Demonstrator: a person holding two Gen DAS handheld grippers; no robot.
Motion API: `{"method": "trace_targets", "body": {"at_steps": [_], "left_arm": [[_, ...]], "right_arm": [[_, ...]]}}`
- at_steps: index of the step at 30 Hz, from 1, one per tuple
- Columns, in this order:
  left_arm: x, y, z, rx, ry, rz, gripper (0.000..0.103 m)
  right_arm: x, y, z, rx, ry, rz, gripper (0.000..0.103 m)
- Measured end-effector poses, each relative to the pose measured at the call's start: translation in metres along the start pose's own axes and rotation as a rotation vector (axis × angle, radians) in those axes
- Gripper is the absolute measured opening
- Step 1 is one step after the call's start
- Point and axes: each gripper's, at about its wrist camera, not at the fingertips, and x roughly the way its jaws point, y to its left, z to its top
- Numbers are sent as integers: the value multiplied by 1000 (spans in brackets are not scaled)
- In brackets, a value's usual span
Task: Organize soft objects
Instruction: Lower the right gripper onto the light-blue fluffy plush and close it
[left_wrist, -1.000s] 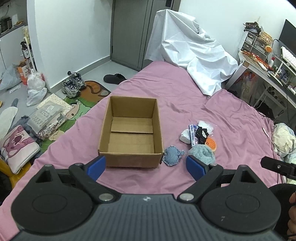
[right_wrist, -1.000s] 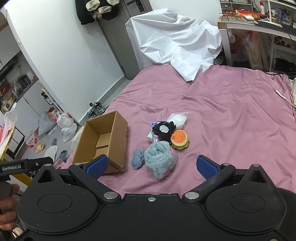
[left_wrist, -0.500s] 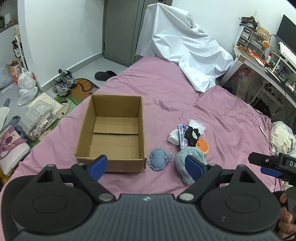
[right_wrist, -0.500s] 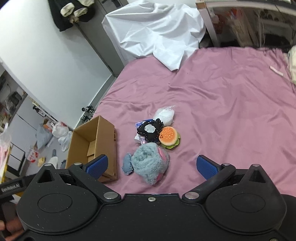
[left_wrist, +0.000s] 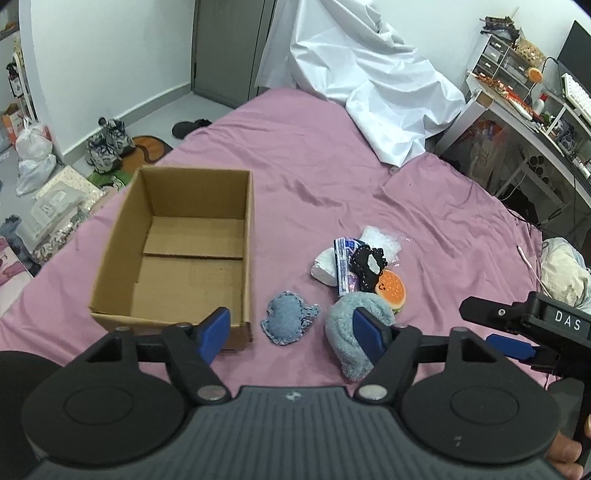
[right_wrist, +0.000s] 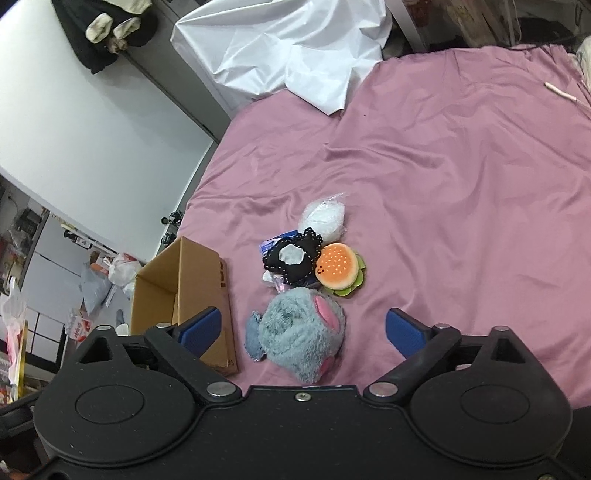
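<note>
An open empty cardboard box (left_wrist: 184, 258) (right_wrist: 192, 291) sits on the pink bed. Right of it lie a flat denim-blue toy (left_wrist: 288, 321), a fluffy grey-blue plush (left_wrist: 351, 328) (right_wrist: 303, 336), an orange burger plush (left_wrist: 391, 290) (right_wrist: 338, 269), a black stitched toy (left_wrist: 367, 264) (right_wrist: 291, 260), and white soft bags (left_wrist: 380, 240) (right_wrist: 325, 218). My left gripper (left_wrist: 291, 332) is open, above the denim toy. My right gripper (right_wrist: 303, 328) is open and hovers over the fluffy plush; it also shows at the right of the left wrist view (left_wrist: 517, 332).
A white sheet (left_wrist: 369, 92) drapes over the bed's far end. A cluttered desk (left_wrist: 524, 103) stands at the right. Shoes (left_wrist: 107, 144), bags and mats lie on the floor left of the bed. A cable (right_wrist: 561, 92) lies on the bed at far right.
Both grippers have moved forward and down toward the pile of toys. The right gripper now stands closer over the fluffy plush. Both stay open.
</note>
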Motion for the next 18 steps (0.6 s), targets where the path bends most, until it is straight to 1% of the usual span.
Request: {"method": "trace_targets", "body": {"at_steps": [2, 3, 5, 9, 11, 14, 16, 18], "left_arm": [[9, -3, 1, -8, 15, -9, 64], [14, -4, 1, -13, 24, -13, 63], [23, -7, 2, -19, 39, -25, 57], [42, -13, 2, -27, 74, -43, 49], [52, -15, 1, -31, 93, -53, 43], [65, -18, 1, -37, 120, -62, 36], [74, -20, 0, -38, 134, -70, 32], [82, -21, -1, -44, 150, -74, 31]], "right_arm": [[5, -2, 2, 11, 11, 0, 87], [8, -3, 3, 16, 18, 0, 86], [15, -4, 4, 30, 35, 8, 80], [30, -5, 7, 36, 67, -17, 72], [38, -6, 8, 38, 84, -21, 67], [49, -7, 9, 43, 111, -30, 61], [56, -8, 10, 47, 126, -33, 59], [64, -9, 10, 49, 142, -47, 56]]}}
